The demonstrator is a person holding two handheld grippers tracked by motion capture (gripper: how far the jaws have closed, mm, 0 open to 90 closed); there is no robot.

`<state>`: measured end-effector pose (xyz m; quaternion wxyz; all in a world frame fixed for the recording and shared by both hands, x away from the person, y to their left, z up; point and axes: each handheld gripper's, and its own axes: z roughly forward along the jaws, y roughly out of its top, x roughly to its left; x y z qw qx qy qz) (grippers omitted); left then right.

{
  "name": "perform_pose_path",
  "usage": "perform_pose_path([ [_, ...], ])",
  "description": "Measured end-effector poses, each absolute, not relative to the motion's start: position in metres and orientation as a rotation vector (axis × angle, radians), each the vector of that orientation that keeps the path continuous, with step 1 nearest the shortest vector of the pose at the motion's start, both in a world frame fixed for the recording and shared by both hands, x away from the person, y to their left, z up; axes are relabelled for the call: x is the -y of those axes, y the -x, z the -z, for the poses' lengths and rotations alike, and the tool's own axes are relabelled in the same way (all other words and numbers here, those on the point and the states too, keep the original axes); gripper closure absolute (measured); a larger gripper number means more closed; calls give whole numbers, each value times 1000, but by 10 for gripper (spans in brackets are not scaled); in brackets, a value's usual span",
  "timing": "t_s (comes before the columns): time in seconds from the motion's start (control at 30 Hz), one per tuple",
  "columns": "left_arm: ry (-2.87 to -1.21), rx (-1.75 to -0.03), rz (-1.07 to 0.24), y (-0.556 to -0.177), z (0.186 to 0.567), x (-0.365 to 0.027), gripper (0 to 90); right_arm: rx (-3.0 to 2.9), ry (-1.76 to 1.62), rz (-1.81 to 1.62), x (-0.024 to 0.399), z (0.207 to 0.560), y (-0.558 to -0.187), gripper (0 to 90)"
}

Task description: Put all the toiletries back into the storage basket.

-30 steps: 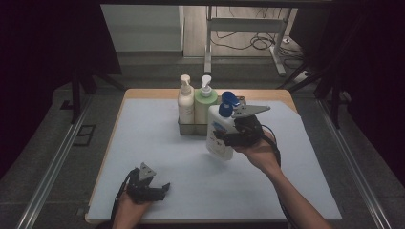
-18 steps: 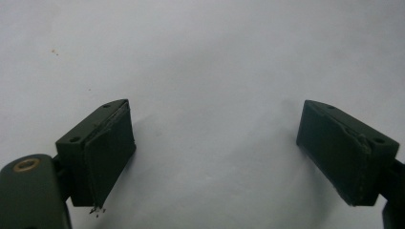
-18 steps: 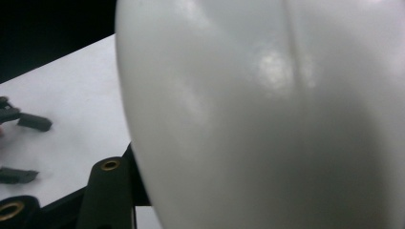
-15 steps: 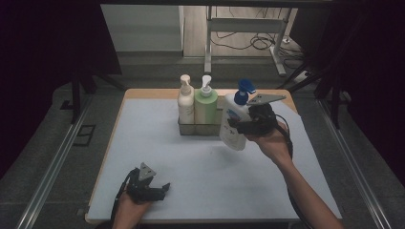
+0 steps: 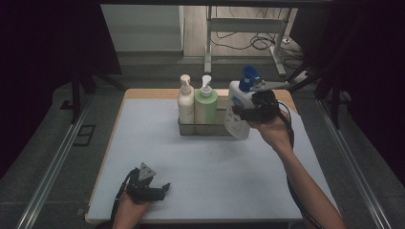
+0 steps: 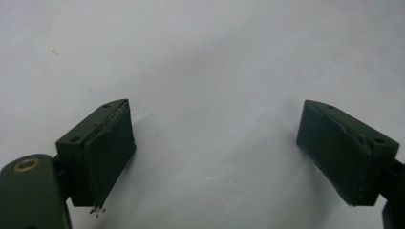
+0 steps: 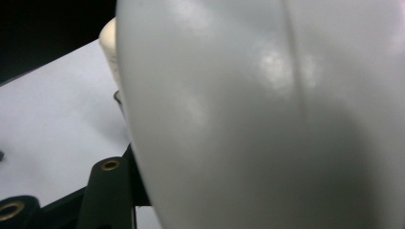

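Right gripper (image 5: pixel 244 116) pinches the white bottle with the blue pump (image 5: pixel 237 110) around its body, holding it upright above the free right end of the rack (image 5: pixel 203 128), likely to drop it in beside the green bottle (image 5: pixel 206 106). Left gripper (image 5: pixel 160 189), jaws spread and empty, rests on the mat (image 5: pixel 143 143), well apart.

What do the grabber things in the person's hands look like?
Both are black. The left gripper has two chunky, blocky jaws with flat pads, small brass-coloured rivets, a grey three-cornered plate on top and a black cable trailing back. The right gripper carries a grey plate too, with its cable running along the bare forearm.
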<state>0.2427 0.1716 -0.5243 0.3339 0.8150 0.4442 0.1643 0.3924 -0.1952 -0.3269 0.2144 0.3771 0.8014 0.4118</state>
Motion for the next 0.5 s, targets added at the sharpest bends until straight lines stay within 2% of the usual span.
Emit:
perform_pose_path([
  [0.5, -2127, -1158, -429, -243, 524, -172, 123, -2165, -1107, -1108, 188, 323, -422, 411],
])
